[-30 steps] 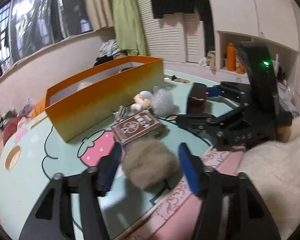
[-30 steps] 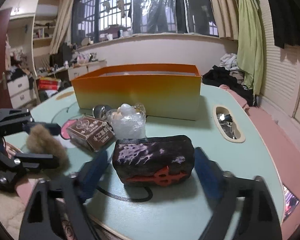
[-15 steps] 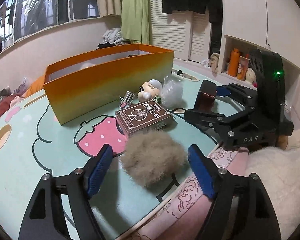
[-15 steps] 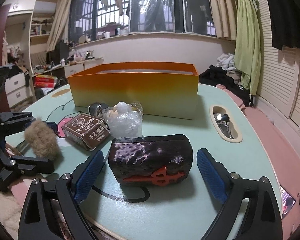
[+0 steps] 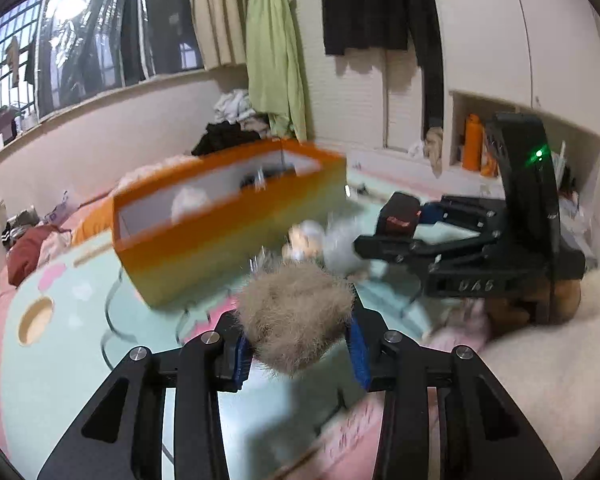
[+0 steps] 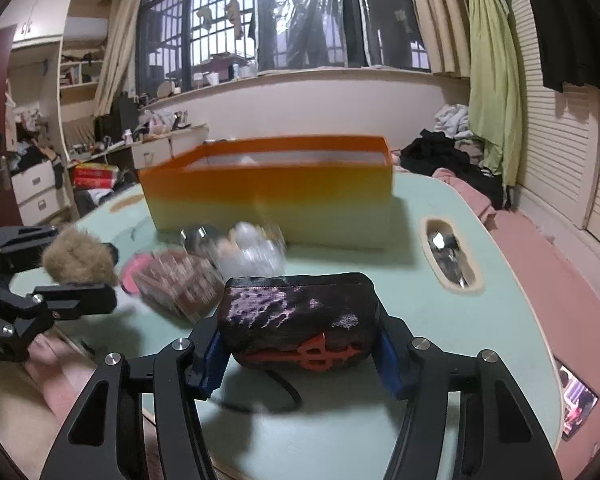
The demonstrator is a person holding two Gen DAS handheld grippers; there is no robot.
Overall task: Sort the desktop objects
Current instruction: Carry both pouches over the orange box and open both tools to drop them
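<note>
Fur ball (image 5: pixel 296 316), soft and light, compresses between closing left gripper (image 5: pixel 298 344) pads; right gripper (image 6: pixel 300 354) closes across the pouch (image 6: pixel 298 316) ends.

One orange box (image 6: pixel 268 196), one fur ball (image 5: pixel 296 316), one dark pouch (image 6: pixel 298 320), one brown card box (image 6: pixel 176 284)

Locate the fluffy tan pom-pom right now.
Fluffy tan pom-pom sits between the closing left gripper pads, lifted above the table, in front of the orange box.

A tan fluffy ball (image 5: pixel 296 316) and a dark pouch with red ornament (image 6: pixel 300 320) were in front of the orange box (image 6: pixel 268 196), which stood open.
</note>
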